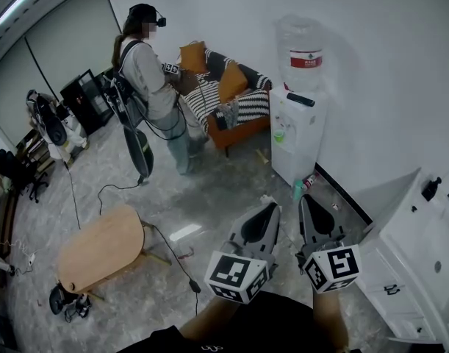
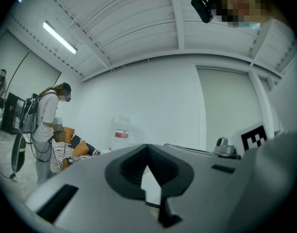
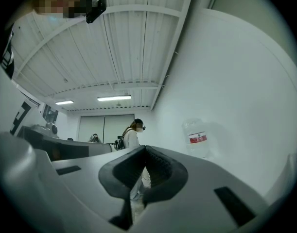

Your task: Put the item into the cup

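No cup and no loose item shows clearly in any view. In the head view my left gripper [image 1: 271, 201] and right gripper [image 1: 306, 197] are held side by side over the floor, both pointing toward a white water dispenser [image 1: 296, 138]. The left gripper [image 2: 148, 146] is shut, its tips meeting with nothing between them. The right gripper [image 3: 146, 147] also has its tips together and holds nothing. A small green object [image 1: 297, 190] stands on the floor at the dispenser's foot; I cannot tell what it is.
A person [image 1: 152, 72] with a backpack rig stands by an orange sofa [image 1: 235, 105] at the back. A low wooden table [image 1: 101, 248] sits at the left, with cables on the floor. A white cabinet [image 1: 415, 263] stands at the right against the wall.
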Motion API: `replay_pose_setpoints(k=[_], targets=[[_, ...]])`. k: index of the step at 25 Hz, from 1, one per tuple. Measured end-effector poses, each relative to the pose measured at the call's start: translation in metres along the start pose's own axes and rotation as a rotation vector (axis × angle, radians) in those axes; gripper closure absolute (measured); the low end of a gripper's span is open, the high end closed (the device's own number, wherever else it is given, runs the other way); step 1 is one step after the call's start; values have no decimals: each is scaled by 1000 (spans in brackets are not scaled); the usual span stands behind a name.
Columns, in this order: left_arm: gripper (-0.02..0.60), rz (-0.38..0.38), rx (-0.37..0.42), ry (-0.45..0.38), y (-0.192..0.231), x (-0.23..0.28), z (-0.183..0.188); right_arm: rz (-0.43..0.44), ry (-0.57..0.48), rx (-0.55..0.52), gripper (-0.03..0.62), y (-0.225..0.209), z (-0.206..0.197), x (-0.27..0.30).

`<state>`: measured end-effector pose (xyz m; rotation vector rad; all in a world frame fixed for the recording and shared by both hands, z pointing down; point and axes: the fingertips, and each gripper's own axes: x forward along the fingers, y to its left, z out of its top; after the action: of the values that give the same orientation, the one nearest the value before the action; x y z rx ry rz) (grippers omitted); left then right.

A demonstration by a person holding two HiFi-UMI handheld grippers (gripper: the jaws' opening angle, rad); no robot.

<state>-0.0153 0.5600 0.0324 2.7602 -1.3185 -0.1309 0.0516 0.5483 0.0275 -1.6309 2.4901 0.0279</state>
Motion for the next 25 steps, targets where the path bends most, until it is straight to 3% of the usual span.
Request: replay_pose_setpoints(k=[13, 18, 25], targets=[[568, -23, 22, -25, -11, 2, 13, 0, -20, -12, 584, -2, 10, -6], [568, -25, 105, -45, -18, 11, 17, -32, -32, -28, 584, -17, 15, -12], [568, -44, 124, -47, -20, 24, 17, -58, -17, -21, 584, -28, 6, -11]])
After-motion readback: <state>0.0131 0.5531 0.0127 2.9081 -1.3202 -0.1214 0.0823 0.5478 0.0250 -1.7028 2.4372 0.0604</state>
